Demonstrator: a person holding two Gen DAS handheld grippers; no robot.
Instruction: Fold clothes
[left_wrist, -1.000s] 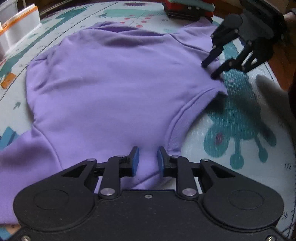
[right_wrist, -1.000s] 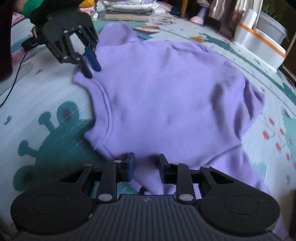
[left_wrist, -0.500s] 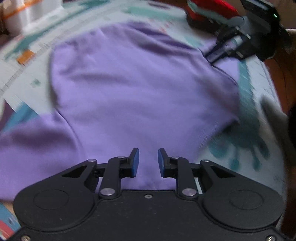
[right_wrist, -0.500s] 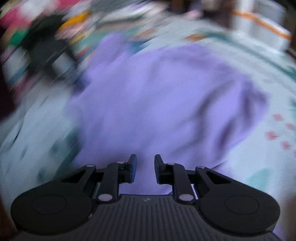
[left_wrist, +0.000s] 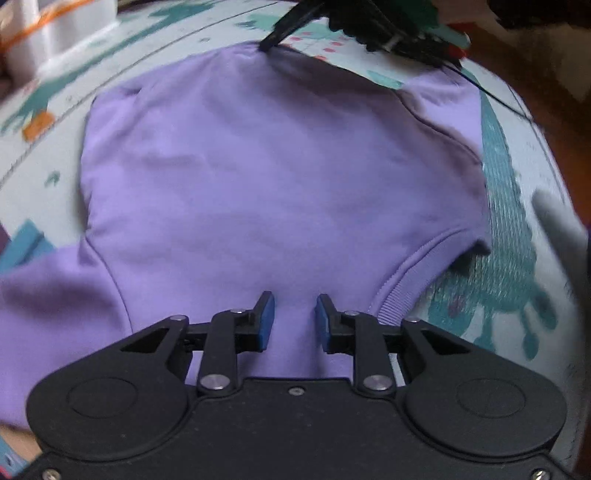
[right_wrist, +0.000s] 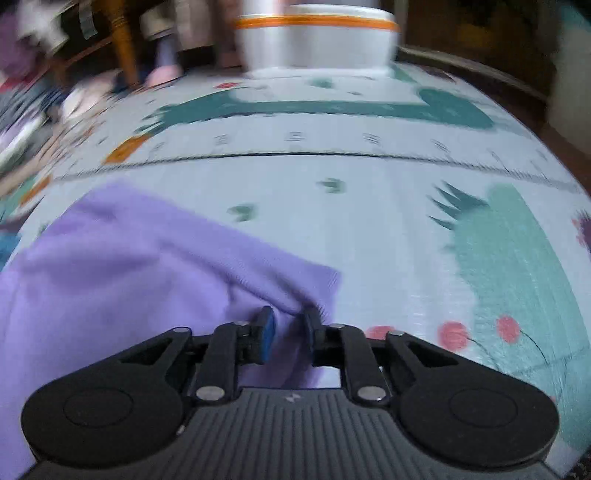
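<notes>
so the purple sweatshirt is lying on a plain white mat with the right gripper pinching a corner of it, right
Not quite. The mat is not plain white: it is pale with teal creature shapes and pink dots, as the right wrist view shows. The rest holds: the purple sweatshirt lies on it, and the right gripper jaws, just closing, pinch a corner.

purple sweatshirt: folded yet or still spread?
Spread: the purple sweatshirt lies flat on the play mat, body in one layer, no fold visible.

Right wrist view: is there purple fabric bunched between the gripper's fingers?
Yes. The purple shirt has a corner gathered between the pads of the right gripper, whose jaws have just been closing on it.
</notes>
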